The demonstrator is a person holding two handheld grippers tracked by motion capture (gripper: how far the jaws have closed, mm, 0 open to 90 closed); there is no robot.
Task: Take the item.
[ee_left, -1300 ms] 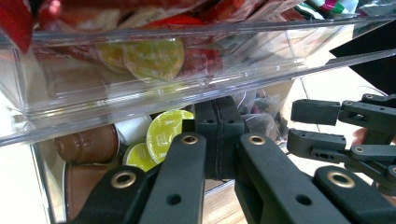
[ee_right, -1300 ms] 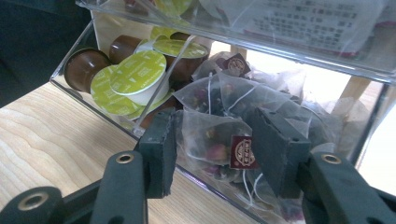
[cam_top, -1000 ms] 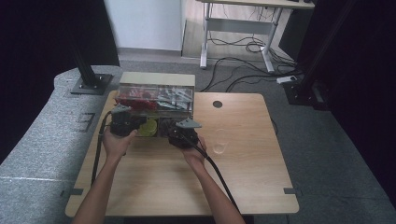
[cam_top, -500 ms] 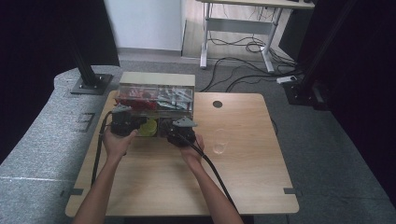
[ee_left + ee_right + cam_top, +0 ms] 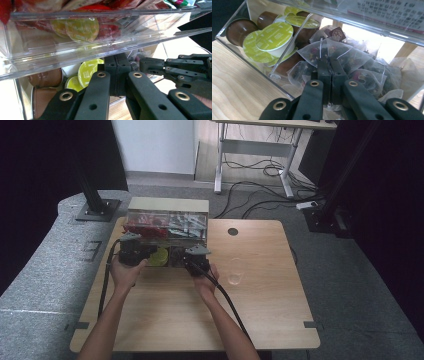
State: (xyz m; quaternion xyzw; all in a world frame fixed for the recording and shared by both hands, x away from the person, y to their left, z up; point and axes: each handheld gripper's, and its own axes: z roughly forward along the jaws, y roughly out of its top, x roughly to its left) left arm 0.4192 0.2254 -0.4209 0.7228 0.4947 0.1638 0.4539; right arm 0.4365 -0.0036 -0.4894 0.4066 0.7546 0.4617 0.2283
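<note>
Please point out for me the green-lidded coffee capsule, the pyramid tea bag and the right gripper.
Green-lidded coffee capsule (image 5: 274, 35): right gripper view, on its foil lid.
Pyramid tea bag (image 5: 315, 53): right gripper view, on its mesh face.
Right gripper (image 5: 330, 65): right gripper view, between its shut jaw tips.

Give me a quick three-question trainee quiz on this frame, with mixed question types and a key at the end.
1. True or false: the right gripper has its jaws spread wide among the tea bags.
2. What colour are the lids of the coffee capsules next to the tea bags? A red, B green, C blue.
3. Fill in: the capsules and tea bags lie in the pulled-out ____ of the clear plastic organiser on the wooden table.

Key
1. False: the jaws are shut, with their tips at the tea bags.
2. B.
3. Drawer.
</note>
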